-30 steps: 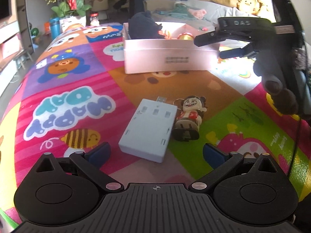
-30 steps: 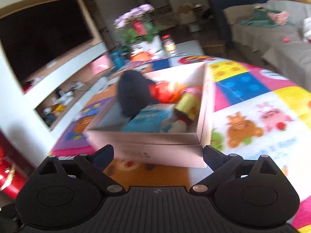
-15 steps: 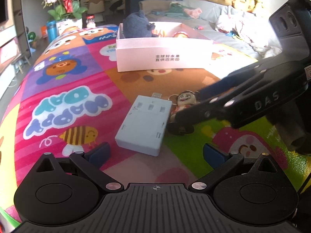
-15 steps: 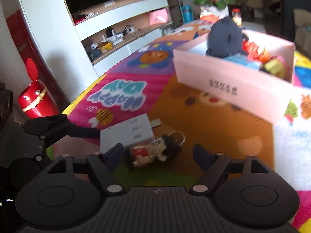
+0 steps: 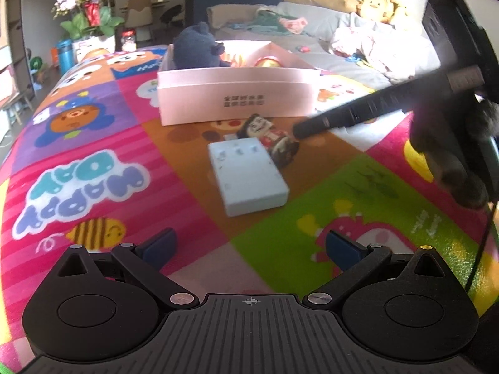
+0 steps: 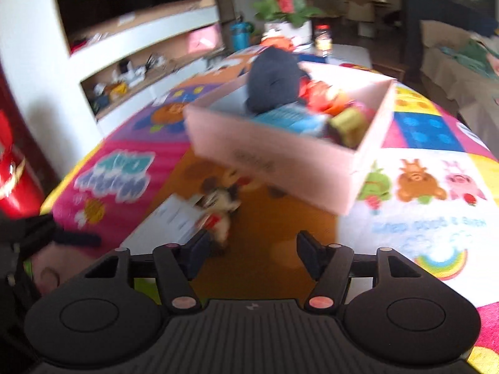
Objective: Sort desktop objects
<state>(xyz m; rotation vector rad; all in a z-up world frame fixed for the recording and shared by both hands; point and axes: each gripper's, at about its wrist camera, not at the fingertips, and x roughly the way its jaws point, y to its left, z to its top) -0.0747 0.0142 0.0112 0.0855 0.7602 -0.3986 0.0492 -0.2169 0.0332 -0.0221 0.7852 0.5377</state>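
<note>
A small doll figurine (image 5: pixel 268 142) lies on the colourful mat beside a white adapter box (image 5: pixel 246 178), just in front of the pink cardboard box (image 5: pixel 237 99). My right gripper (image 6: pixel 254 254) reaches in from the right, and one finger's tip (image 5: pixel 301 131) is at the doll. Its jaws are closing. The doll (image 6: pixel 218 210) lies just ahead of its left finger (image 6: pixel 196 251), and no pad presses on it. My left gripper (image 5: pixel 249 247) hovers open over the mat, short of the white box, with nothing between its fingers.
The pink box (image 6: pixel 280 159) holds a dark plush (image 6: pixel 273 81), a blue packet and several small toys. Shelving and a red object stand off the mat's left side, a flower pot (image 5: pixel 90 21) at the far end, and a sofa with plush toys (image 5: pixel 374 9) behind.
My right gripper swung from over the pink box down to the doll, and its jaws narrowed. The doll and white box have turned and shifted toward the pink box.
</note>
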